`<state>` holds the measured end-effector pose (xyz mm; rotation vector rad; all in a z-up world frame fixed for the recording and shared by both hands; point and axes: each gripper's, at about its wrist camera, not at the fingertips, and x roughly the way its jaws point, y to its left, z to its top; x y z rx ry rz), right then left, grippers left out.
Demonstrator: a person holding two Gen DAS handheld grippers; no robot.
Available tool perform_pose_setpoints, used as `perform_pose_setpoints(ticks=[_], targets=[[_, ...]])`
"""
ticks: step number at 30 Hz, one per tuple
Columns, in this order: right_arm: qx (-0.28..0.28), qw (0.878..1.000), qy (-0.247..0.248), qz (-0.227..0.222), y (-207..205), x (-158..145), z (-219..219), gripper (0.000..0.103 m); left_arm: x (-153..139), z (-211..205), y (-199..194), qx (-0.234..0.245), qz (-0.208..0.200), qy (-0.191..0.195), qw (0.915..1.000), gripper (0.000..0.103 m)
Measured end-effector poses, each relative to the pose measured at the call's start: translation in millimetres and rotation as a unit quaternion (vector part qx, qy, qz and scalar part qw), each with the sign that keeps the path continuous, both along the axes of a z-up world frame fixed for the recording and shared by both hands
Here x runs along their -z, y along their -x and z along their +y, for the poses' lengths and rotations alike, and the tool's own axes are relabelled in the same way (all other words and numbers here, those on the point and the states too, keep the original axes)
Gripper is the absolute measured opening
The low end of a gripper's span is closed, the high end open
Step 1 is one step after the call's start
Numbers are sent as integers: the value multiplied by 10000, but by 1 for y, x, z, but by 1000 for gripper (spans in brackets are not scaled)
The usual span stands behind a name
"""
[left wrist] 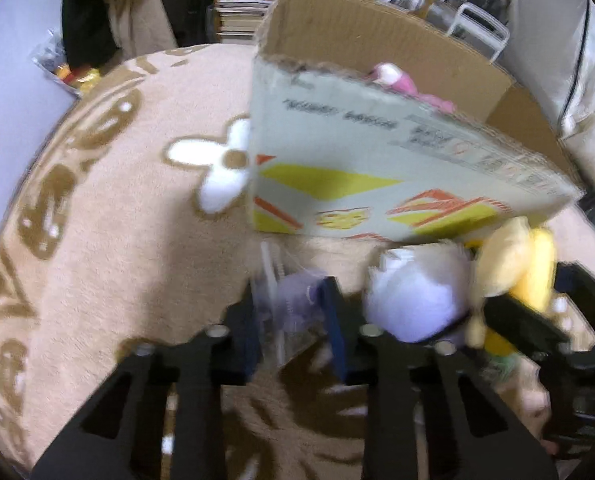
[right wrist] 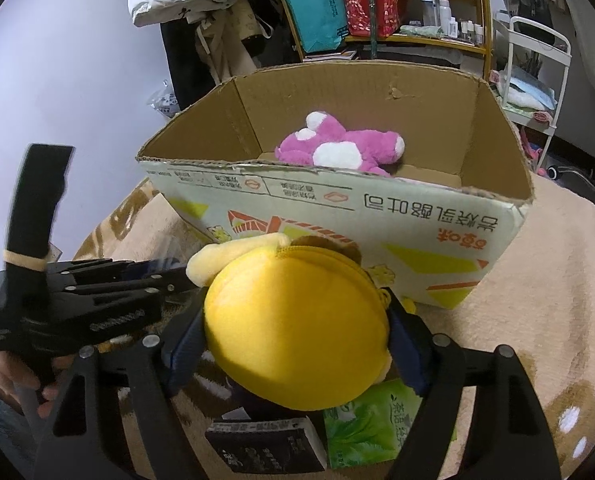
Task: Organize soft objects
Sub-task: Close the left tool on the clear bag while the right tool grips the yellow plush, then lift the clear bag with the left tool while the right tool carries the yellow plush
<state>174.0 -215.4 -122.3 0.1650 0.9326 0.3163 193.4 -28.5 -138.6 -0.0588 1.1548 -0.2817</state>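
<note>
My right tongs (right wrist: 297, 336) pinch the yellow plush (right wrist: 293, 320) across its round body. The box (right wrist: 337, 216) stands just ahead and above, its opening beyond the near wall. My left tongs (left wrist: 293, 320) are pressed together on a clear pouch (left wrist: 293, 312), left of the plush.

Left wrist cam sits on my left gripper (left wrist: 293, 320), looking steeply down along the fingers at the beige rug (left wrist: 109, 240), close up, blurred. Right wrist cam rides my right gripper (right wrist: 293, 332), tilted down less, facing the cardboard box (right wrist: 337, 208) from near. Both views share the box (left wrist: 377, 168), the yellow plush (right wrist: 293, 320) (left wrist: 517, 268), the rug and the back shelf (right wrist: 417, 40).
</note>
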Motion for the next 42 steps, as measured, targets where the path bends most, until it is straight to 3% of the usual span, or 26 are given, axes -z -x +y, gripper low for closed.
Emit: perform_pose_setpoints(ticks=[2, 10, 19, 27, 34, 42], targets=[[15, 10000, 21, -7, 1, -1, 0, 83, -6, -1, 5, 26, 6, 173, 9998, 13], [136, 9998, 57, -156, 8, -11, -4, 81, -17, -11, 28, 64, -286, -297, 9991, 12], [346, 9975, 32, -621, 32, -44, -16, 81, -49, -2, 48, -323, -1103, -675, 9911, 12], [513, 9902, 43, -1296, 53, -83, -23, 81, -90, 4, 67, -474, -2125, -811, 9726, 12], [664, 9802, 316, -1837, 57, -104, -22, 81, -122, 1, 80, -600, -3067, -864, 9460, 12], [779, 9754, 427, -2018, 43, -106, -26, 81, -140, -2, 73, -664, -3624, -741, 9267, 12]])
